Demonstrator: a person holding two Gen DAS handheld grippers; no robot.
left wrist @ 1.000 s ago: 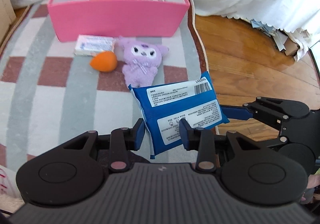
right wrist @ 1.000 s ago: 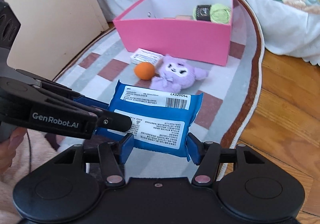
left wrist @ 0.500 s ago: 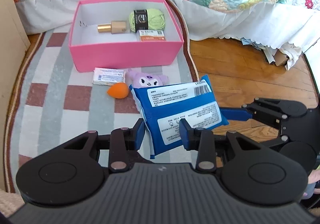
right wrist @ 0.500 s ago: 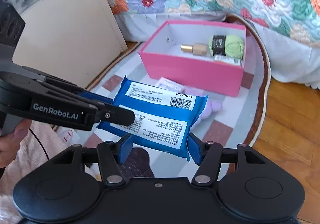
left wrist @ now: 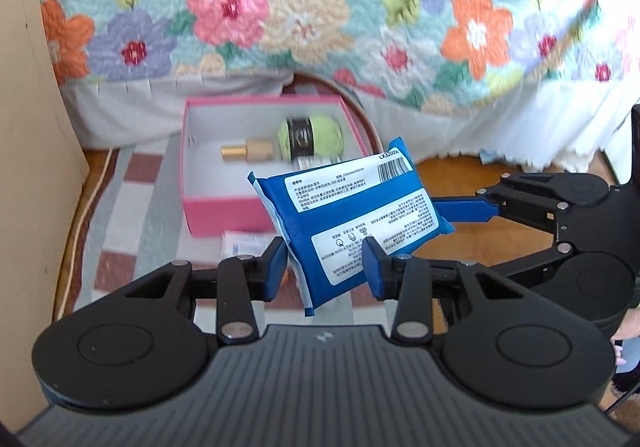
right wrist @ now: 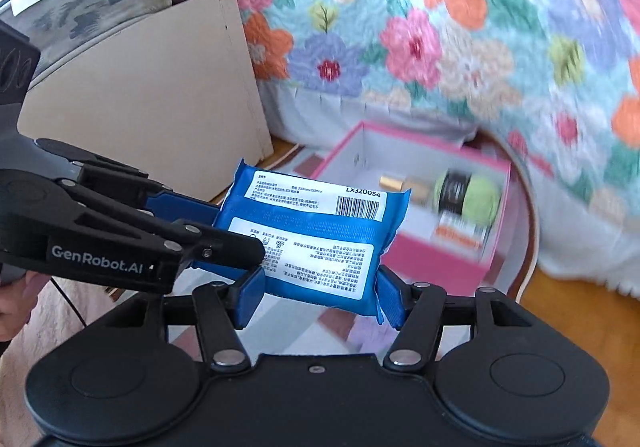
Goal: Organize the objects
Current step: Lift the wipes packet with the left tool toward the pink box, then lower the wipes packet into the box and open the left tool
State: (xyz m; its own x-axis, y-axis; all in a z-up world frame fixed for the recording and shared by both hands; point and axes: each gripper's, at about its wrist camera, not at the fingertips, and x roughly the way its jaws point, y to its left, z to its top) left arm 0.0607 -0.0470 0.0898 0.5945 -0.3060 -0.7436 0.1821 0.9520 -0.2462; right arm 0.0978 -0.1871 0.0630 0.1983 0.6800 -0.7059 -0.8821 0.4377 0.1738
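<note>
I hold the pack (left wrist: 352, 215) in the air with both grippers, left (left wrist: 326, 261) clamping one end, right (right wrist: 320, 297) the long sides, so it stays level above the box (left wrist: 224, 211).

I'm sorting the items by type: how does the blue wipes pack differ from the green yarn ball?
The blue wipes pack is a flat, rectangular pouch with white printed labels and a barcode; the green yarn ball is rounded with a dark band around it. The pack is held in the air between the left gripper and the right gripper; the yarn lies inside the pink box. The pack looks larger. Both look soft.
</note>
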